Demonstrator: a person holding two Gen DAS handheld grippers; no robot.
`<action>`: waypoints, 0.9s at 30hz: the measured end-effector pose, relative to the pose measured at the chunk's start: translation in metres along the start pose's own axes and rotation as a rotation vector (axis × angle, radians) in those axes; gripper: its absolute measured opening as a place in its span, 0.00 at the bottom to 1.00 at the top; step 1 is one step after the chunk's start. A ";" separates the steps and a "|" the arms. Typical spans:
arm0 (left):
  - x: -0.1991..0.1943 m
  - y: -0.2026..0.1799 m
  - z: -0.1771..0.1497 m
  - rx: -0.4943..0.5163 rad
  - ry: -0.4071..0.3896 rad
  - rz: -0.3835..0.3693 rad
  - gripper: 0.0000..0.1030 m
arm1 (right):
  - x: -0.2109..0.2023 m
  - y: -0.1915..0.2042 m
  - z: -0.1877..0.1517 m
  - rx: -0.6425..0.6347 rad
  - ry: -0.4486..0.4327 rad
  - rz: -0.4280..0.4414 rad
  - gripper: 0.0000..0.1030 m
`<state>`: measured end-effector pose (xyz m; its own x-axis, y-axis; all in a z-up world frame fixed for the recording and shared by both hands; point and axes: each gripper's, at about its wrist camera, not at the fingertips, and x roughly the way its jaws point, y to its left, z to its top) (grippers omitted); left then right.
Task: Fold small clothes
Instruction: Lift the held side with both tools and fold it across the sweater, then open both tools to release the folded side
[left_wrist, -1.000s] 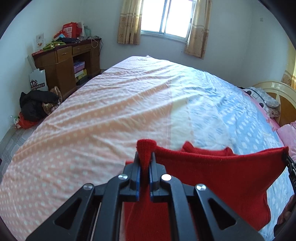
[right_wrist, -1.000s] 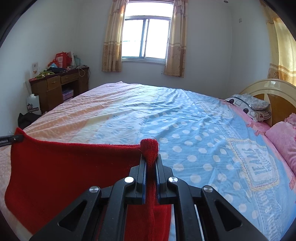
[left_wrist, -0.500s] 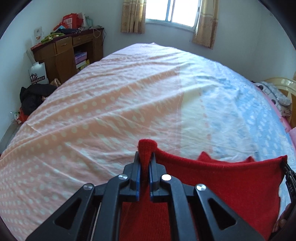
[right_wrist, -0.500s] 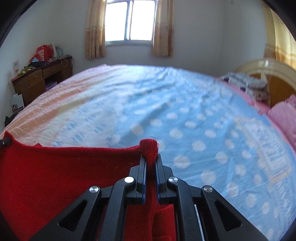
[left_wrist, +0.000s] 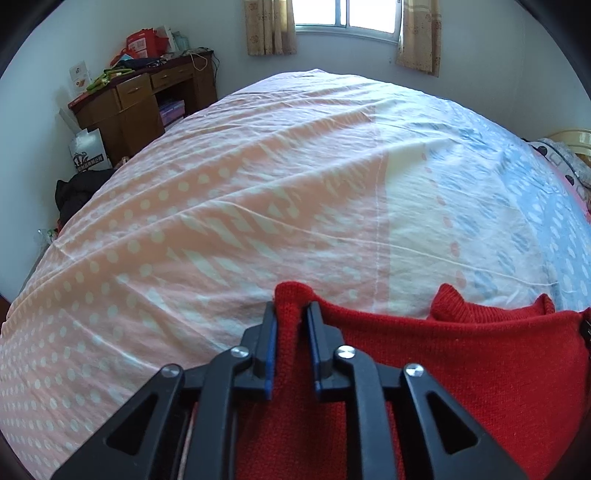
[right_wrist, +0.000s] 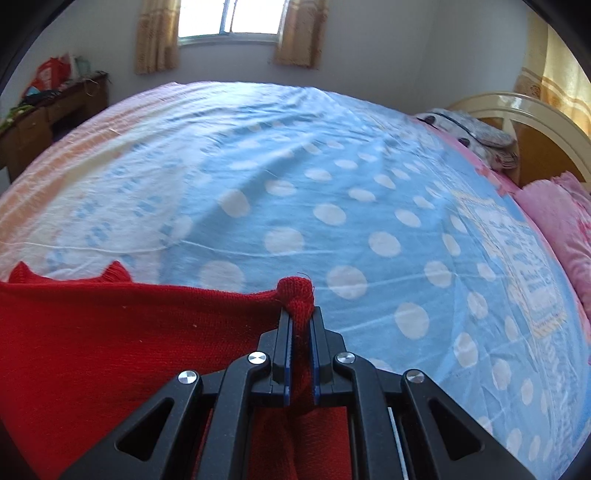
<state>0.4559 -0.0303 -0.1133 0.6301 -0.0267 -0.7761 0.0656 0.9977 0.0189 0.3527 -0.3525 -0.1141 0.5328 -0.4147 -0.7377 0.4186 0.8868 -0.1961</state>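
Red knit, a small garment (left_wrist: 461, 362), is hanging stretched between my two tongs over the near end of the bed (left_wrist: 258, 206). My left tongs (left_wrist: 291, 317) have just been opening: the pads are standing a little apart, with a bunched corner of the knit still lying between them, looser than a clench. My right tongs (right_wrist: 300, 314) are clenching the other corner tight.

Surroundings: a polka-dot sheet is covering the bed, peach at 9 o'clock, pale blue at 3 o'clock in the left view. A wooden desk (left_wrist: 144, 99) piled with clutter is sitting at 10 o'clock, a white bag (left_wrist: 88, 155) and a dark heap (left_wrist: 74, 195) on the floor just beside it. A curtained window (left_wrist: 347, 18) is glowing at 12 o'clock. Nothing is lying on the sheet ahead of the knit.

Only the right view is showing the headboard (right_wrist: 535, 122), a grey patterned pillow (right_wrist: 480, 136) and a pink pillow (right_wrist: 565, 221) at 2 to 3 o'clock. Only the left view is catching the floor clutter.
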 end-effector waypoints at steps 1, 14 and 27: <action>0.000 0.000 0.000 0.004 0.001 0.003 0.20 | 0.003 0.002 -0.001 -0.007 0.019 -0.018 0.07; 0.004 -0.004 0.000 0.016 0.001 0.081 0.47 | 0.007 0.003 -0.003 -0.028 0.071 -0.128 0.09; 0.005 -0.005 0.000 0.017 0.000 0.100 0.54 | -0.103 -0.001 -0.067 0.026 -0.123 0.049 0.13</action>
<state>0.4586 -0.0357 -0.1173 0.6342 0.0725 -0.7697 0.0160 0.9942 0.1067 0.2478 -0.2972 -0.0808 0.6384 -0.3946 -0.6608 0.4081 0.9015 -0.1440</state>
